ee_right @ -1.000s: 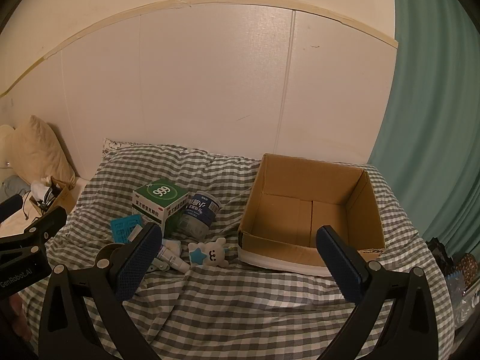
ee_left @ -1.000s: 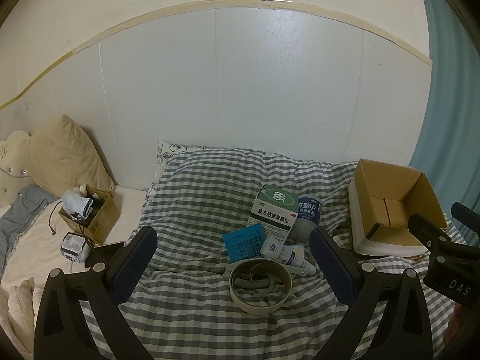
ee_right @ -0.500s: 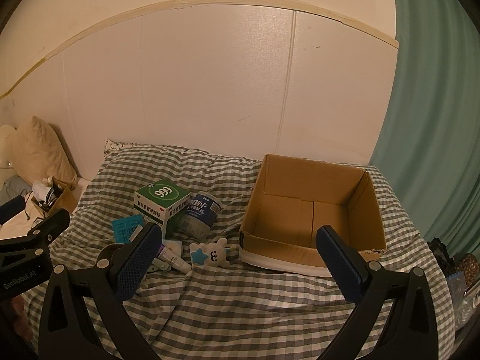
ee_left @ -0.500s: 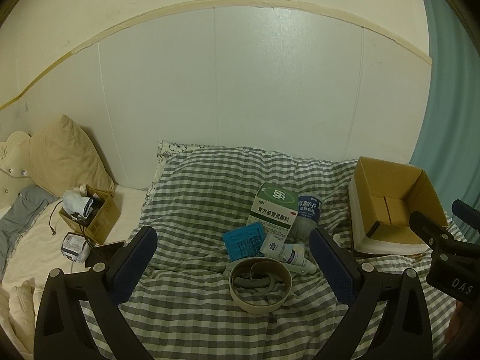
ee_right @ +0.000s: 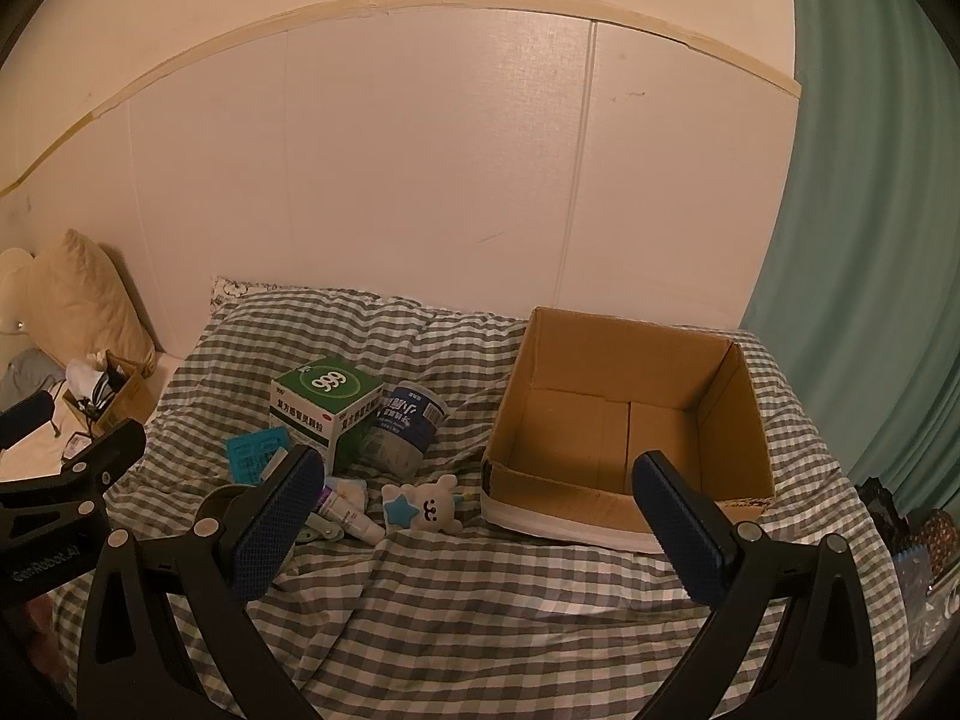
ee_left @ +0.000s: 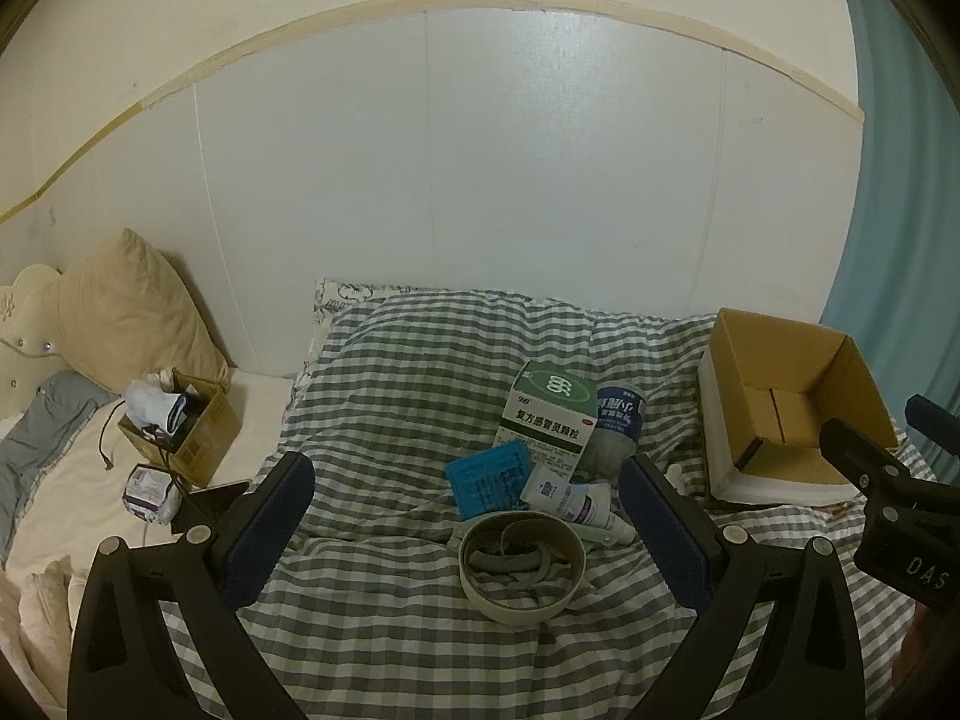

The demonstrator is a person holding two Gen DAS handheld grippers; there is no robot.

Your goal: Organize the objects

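Matt brown corrugated cardboard box; soft checked cloth quilt; glossy printed card medicine box; plush fabric toy; shiny plastic tube; textured blue pads on matt black plastic tools.

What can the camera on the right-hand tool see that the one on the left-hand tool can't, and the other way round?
Only the right wrist view shows the small white plush toy with a blue star and the bare floor of the cardboard box.

Only the left wrist view shows the whole tape roll and a small wrapped packet by the smaller brown box.

Both show the green-topped medicine box, the blue-labelled jar, the tube and the checked blanket. Both grippers are open and empty.
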